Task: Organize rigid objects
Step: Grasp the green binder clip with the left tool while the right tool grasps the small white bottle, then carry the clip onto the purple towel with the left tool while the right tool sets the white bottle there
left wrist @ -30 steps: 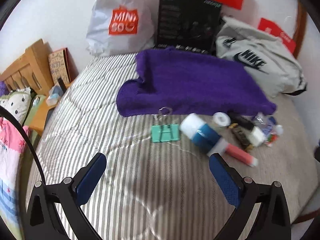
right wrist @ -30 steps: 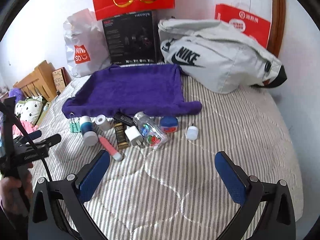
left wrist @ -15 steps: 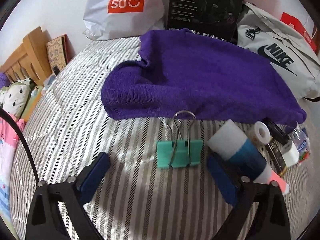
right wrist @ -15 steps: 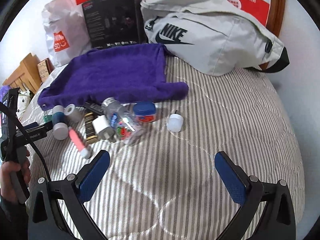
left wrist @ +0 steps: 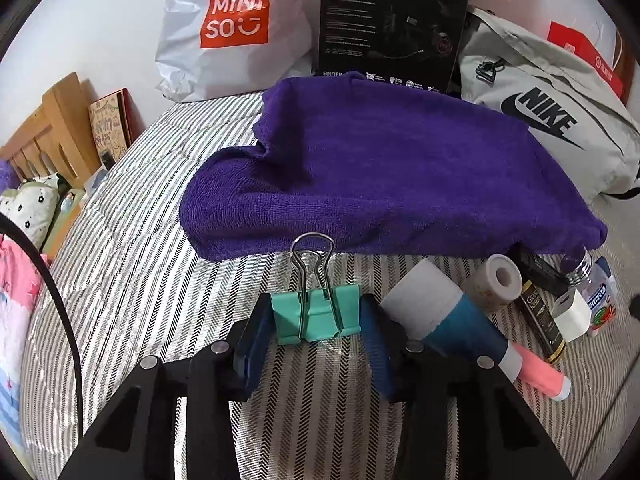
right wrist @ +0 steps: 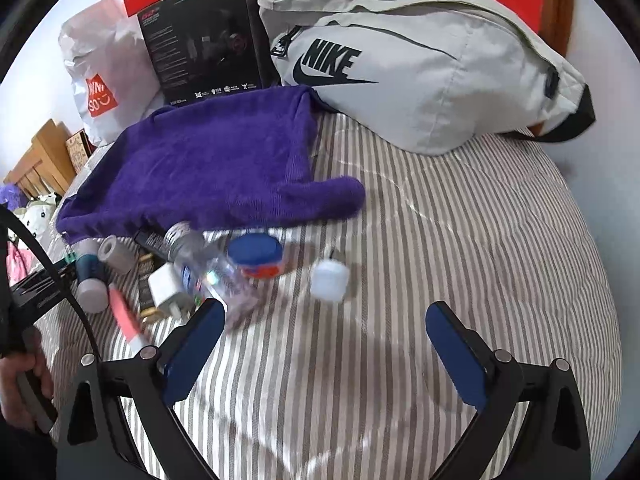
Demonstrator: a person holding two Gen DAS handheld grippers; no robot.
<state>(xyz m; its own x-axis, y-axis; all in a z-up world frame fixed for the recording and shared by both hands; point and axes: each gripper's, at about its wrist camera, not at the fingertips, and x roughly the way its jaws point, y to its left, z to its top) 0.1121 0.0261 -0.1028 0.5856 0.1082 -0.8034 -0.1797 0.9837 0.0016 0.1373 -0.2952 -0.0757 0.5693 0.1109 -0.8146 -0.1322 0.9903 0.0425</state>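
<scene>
Across the striped bed (left wrist: 132, 280), seen from the left wrist view, the left gripper (left wrist: 316, 334) sits at lower centre with its blue pads closed against both sides of a teal binder clip (left wrist: 316, 314). The clip rests on the bedding, its wire handles pointing up the frame toward the edge of a purple towel (left wrist: 380, 184) that fills the middle. Just right of the clip lies a white-and-blue tube (left wrist: 452, 320) touching the gripper's right finger, then a small roll of tape (left wrist: 498, 282), a dark slim box (left wrist: 544, 328), a white charger plug (left wrist: 572, 314) and a clear bottle (left wrist: 598, 298) at the right edge.

From the right wrist view, a hand (right wrist: 20, 384) grips the other tool's handle at the lower left. The same cluster lies at centre left below the towel, with a pink pen (right wrist: 126, 320) nearest the frame's bottom. Further right sit a blue-lidded jar (right wrist: 258, 256) and, a little apart, a small white cap (right wrist: 330, 280). The right gripper (right wrist: 326, 340) hovers wide open above bare bedding at lower centre, holding nothing, with the white cap lying just beyond its gap. A grey Nike bag (right wrist: 420, 80) rests at the upper right.
</scene>
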